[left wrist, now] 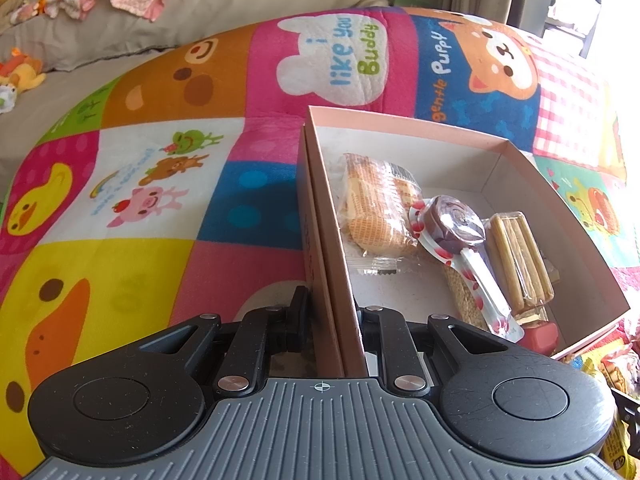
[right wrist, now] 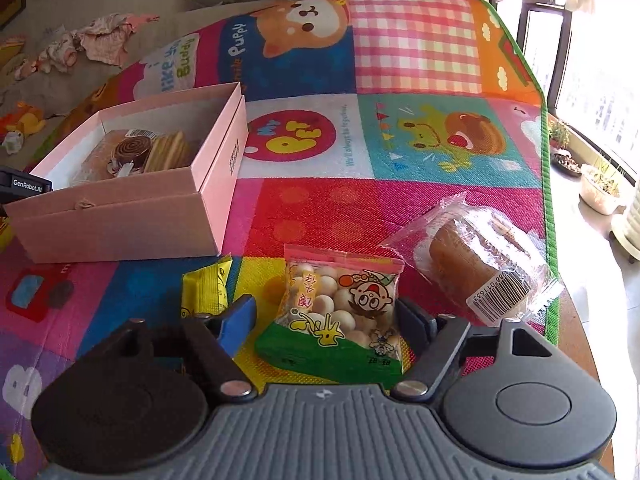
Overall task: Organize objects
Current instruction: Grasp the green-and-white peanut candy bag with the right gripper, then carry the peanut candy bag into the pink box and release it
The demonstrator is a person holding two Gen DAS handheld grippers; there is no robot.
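Observation:
A pink cardboard box (left wrist: 520, 148) lies open on the play mat. Inside are a wrapped cake (left wrist: 374, 204), a purple lollipop (left wrist: 456, 222), wafer sticks (left wrist: 520, 260) and a red sweet (left wrist: 540, 338). My left gripper (left wrist: 332, 312) is shut on the box's near left wall. The box also shows in the right wrist view (right wrist: 216, 168), at left. My right gripper (right wrist: 326, 316) is open, its fingers on either side of a bag of round white snacks (right wrist: 340, 308) on the mat. A yellow packet (right wrist: 204, 288) lies just left of it, a wrapped bread roll (right wrist: 476, 264) to its right.
The colourful cartoon play mat (right wrist: 416, 52) covers the surface. Its green right edge (right wrist: 546, 168) borders a floor with plant pots (right wrist: 600, 188) by the window. A grey sofa (left wrist: 120, 20) with baby clothes and soft toys (left wrist: 24, 74) stands behind.

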